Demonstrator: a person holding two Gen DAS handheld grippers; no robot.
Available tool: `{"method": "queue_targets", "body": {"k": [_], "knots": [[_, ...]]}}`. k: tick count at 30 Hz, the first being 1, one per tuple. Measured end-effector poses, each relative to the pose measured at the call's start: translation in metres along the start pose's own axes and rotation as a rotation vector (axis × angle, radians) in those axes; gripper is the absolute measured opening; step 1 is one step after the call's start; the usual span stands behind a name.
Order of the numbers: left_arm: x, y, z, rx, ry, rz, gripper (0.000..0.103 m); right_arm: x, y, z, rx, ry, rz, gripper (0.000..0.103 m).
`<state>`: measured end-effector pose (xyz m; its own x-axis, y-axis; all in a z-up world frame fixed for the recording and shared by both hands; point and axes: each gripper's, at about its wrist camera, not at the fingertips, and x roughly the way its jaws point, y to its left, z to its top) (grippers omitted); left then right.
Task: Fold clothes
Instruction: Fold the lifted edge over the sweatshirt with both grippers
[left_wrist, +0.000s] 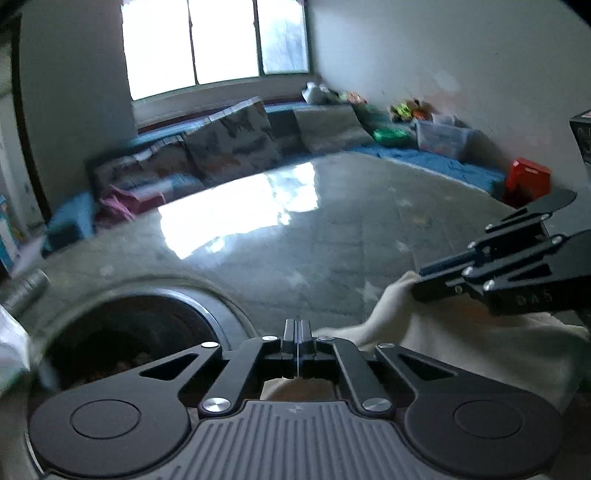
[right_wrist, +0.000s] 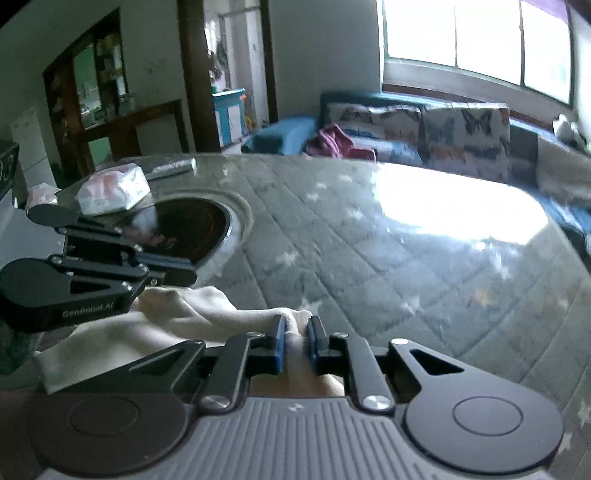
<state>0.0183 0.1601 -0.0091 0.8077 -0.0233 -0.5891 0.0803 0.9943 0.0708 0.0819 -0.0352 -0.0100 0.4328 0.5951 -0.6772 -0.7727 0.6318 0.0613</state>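
Observation:
A cream-white garment (left_wrist: 454, 343) hangs between my two grippers above a glass-topped table (left_wrist: 314, 236). My left gripper (left_wrist: 298, 328) is shut, its jaws pressed together on the cloth's edge just below them. My right gripper (right_wrist: 296, 325) is shut on a bunched fold of the same garment (right_wrist: 207, 310). Each gripper shows in the other's view: the right one at the right (left_wrist: 428, 280), the left one at the left (right_wrist: 181, 271). The rest of the garment drapes below and is partly hidden.
A round dark stove recess (right_wrist: 184, 229) sits in the table (right_wrist: 369, 229). A tissue pack (right_wrist: 114, 190) and a remote (right_wrist: 171, 168) lie beyond it. A sofa with cushions (right_wrist: 443, 133) runs along the window wall. A red box (left_wrist: 528, 177) stands at the right.

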Motion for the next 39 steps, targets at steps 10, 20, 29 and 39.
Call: {"method": "queue_targets", "body": {"k": [10,20,29,39], "knots": [[0.005,-0.018,0.004,-0.03,0.028,-0.135,0.002,-0.007,0.01,0.001,-0.049,-0.048,-0.052,0.018],[0.017,-0.015,0.0,-0.067,0.071,-0.107,0.006,0.001,0.025,0.002,-0.089,-0.035,0.007,0.018],[0.019,-0.019,0.001,-0.058,0.081,-0.09,0.006,-0.039,0.014,-0.01,-0.067,-0.065,-0.016,0.018],[0.021,-0.022,0.002,-0.038,0.087,-0.072,0.008,-0.052,-0.014,-0.042,0.019,-0.049,-0.093,0.022]]}}
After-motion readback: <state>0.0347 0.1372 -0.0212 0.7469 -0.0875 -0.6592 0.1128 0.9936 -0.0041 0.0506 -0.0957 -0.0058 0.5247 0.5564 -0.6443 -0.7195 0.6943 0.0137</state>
